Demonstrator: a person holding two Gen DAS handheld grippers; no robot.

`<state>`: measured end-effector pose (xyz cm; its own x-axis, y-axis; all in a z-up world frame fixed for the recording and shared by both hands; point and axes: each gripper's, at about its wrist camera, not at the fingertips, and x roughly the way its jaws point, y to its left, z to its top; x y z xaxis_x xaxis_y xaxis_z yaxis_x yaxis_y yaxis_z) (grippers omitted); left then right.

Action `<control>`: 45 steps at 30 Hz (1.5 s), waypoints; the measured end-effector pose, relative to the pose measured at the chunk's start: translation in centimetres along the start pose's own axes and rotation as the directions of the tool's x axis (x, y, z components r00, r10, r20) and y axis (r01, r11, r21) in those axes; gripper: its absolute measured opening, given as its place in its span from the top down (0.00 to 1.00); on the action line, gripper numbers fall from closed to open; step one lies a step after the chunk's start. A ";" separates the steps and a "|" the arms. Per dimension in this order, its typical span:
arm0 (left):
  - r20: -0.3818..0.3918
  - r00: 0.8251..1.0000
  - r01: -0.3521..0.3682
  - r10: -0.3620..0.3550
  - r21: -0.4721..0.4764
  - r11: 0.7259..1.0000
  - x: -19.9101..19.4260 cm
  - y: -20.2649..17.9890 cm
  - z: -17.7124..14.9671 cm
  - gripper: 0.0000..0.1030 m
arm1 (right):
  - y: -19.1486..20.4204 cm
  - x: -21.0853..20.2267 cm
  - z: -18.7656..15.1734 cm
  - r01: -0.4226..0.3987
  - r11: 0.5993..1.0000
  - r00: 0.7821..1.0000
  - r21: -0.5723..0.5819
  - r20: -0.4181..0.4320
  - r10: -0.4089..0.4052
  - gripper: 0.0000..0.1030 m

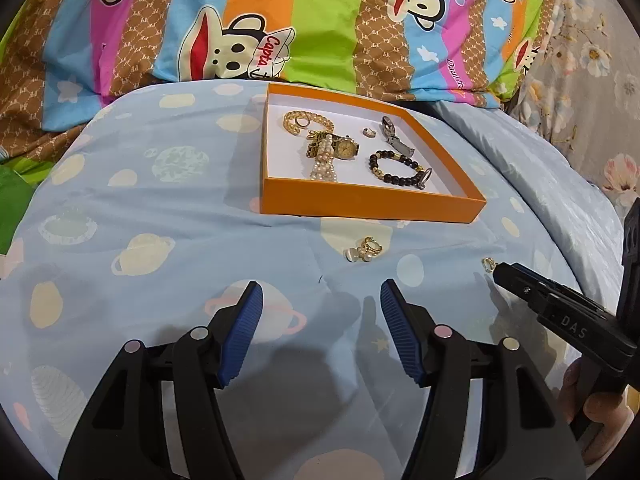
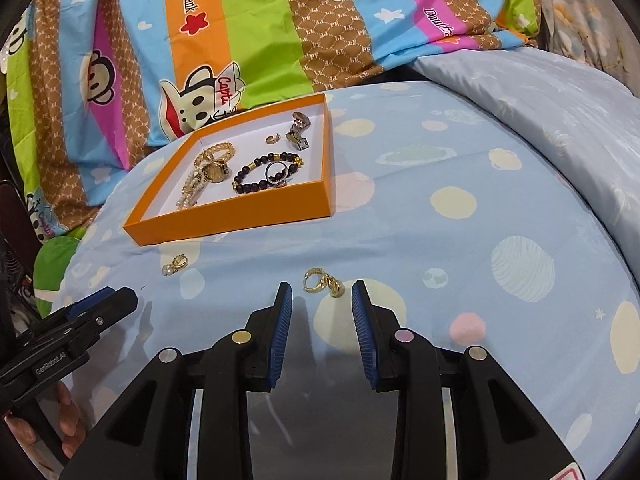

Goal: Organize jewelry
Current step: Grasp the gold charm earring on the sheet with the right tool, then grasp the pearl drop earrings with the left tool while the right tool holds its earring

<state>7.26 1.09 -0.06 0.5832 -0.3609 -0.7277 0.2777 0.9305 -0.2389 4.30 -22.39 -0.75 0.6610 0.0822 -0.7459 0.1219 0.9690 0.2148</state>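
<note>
Two hand-held tools hover over a bed spread with a pale blue planet-print sheet (image 2: 460, 208), where jewelry is being sorted into an orange tray (image 2: 240, 210). The right tool (image 2: 322, 300) points down at a gold ring cluster (image 2: 323, 281) lying loose on the sheet just ahead of its blue pads, its jaws apart and empty, the gap a little wider than the piece. The left tool (image 1: 322, 300) likewise stands apart and holds nothing, aimed toward a small pearl-and-gold earring cluster (image 1: 364, 248) lying just in front of the tray's near wall. Already in the tray lie a gold watch (image 1: 346, 147), a pearl bracelet (image 1: 324, 160), a gold chain bracelet (image 1: 306, 122) and a dark beaded bracelet (image 1: 396, 168). The loose pieces look tiny, light, hard and smooth, likely to skate off ribbed pads or sink into the soft bedding; a pinch across the ring band, low against the sheet, seems the surest hold.
</note>
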 end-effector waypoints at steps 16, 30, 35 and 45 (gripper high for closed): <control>-0.012 1.000 0.006 -0.006 0.004 1.000 0.2 -0.1 0.0 0.43 | 1.1 1.6 0.7 0.055 0.998 0.998 -0.032 -0.033 -0.056 0.85; 0.004 1.000 -0.005 0.005 0.030 1.000 0.6 -1.0 1.0 0.43 | 0.4 1.0 0.7 0.014 1.000 1.000 0.006 -0.005 -0.014 0.86; -0.005 1.000 -0.003 0.003 0.066 0.998 2.2 -2.7 2.5 0.43 | 0.5 0.6 0.6 0.008 1.000 1.000 0.002 0.008 -0.008 0.86; -0.050 0.998 -0.020 0.025 0.100 0.995 5.1 -3.9 3.3 0.51 | 0.4 0.5 0.6 -0.001 1.000 1.000 0.008 0.009 0.001 0.86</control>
<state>11.62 -4.61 -0.70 0.5515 -0.3337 -0.7645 0.3410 0.9266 -0.1585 5.14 -22.15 -0.70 0.6682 0.0812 -0.7396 0.1267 0.9671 0.2207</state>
